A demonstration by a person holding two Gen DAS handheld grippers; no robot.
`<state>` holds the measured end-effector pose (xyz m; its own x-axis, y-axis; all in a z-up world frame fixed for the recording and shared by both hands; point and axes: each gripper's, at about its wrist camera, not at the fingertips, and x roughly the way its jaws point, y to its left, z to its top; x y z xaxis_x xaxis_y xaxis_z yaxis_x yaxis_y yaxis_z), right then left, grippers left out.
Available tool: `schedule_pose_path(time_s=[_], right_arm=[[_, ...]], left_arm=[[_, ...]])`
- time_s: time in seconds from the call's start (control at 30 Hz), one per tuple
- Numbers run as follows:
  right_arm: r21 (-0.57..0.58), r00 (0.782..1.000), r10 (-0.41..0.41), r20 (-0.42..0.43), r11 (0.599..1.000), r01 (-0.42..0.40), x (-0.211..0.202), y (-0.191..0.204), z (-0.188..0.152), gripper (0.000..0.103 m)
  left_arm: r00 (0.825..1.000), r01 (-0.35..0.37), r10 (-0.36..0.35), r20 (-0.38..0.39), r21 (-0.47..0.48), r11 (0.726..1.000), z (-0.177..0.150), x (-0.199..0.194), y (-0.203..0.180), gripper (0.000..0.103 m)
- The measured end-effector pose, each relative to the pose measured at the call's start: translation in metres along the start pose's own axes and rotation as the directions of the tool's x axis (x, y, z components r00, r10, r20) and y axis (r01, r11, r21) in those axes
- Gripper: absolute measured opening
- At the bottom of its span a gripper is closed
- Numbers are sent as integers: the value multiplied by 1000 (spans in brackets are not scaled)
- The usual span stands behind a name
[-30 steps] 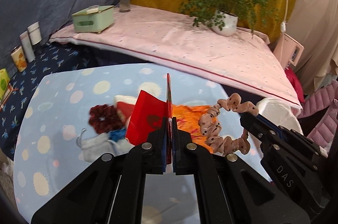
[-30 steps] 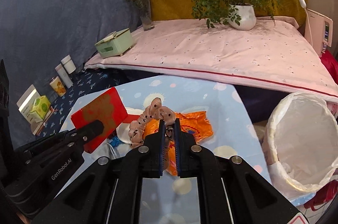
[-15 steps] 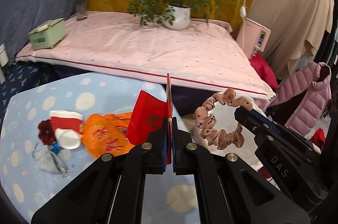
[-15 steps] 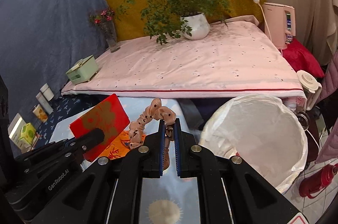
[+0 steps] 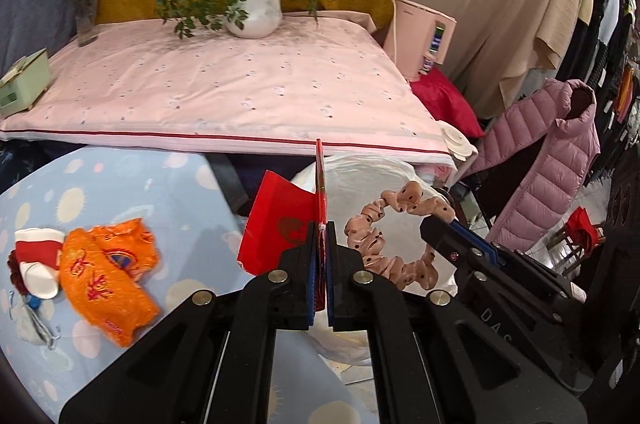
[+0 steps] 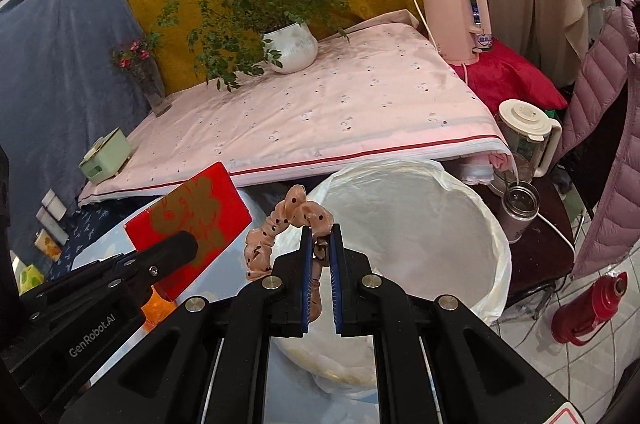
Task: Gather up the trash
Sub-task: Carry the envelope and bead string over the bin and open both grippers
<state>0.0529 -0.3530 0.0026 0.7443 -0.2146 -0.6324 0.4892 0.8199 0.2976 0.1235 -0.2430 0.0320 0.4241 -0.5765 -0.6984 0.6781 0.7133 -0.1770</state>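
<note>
Red card packet [image 5: 276,230] stands edge-up, clamped in the left tongs [image 5: 319,252]; the right tongs [image 6: 320,256] grip a dotted pink scrunchie [image 6: 276,232]. Just beyond both gapes the white-lined bin [image 6: 496,240], nearer the right tongs, nothing between. On the bench [image 5: 192,216] lies an orange wrapper [image 5: 106,272].

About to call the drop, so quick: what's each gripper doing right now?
Left gripper: shut on the red envelope.
Right gripper: shut on the pink dotted scrunchie.
</note>
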Motion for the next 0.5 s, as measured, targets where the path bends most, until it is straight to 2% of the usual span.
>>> schedule_pose_path(time_s=[0.23, 0.27, 0.3, 0.33, 0.37, 0.4, 0.5], right_arm=[[31, 999, -32, -18, 999, 33, 11, -20, -4, 9], [32, 999, -39, -22, 999, 39, 13, -22, -4, 10], [31, 998, -50, -23, 998, 51, 14, -22, -5, 16], [29, 998, -65, -22, 997, 66, 15, -23, -6, 18], [28, 997, -71, -19, 997, 72, 15, -23, -7, 19], [30, 997, -74, -20, 997, 74, 16, -24, -8, 23], [32, 997, -79, -16, 996, 79, 17, -24, -8, 33]], left_arm=[[999, 31, -31, -17, 1, 1000, 0, 20, -12, 4], [1000, 27, -27, -14, -3, 1000, 0, 22, -11, 10], [1000, 10, -10, -14, -7, 1000, -1, 24, -11, 18], [1000, -8, 7, -12, -12, 1000, -1, 25, -10, 44], [999, -34, 34, -2, -21, 999, -2, 25, -8, 65], [998, -65, 65, 19, -29, 997, -3, 23, -7, 68], [997, -72, 73, 16, -33, 997, -4, 24, -1, 68]])
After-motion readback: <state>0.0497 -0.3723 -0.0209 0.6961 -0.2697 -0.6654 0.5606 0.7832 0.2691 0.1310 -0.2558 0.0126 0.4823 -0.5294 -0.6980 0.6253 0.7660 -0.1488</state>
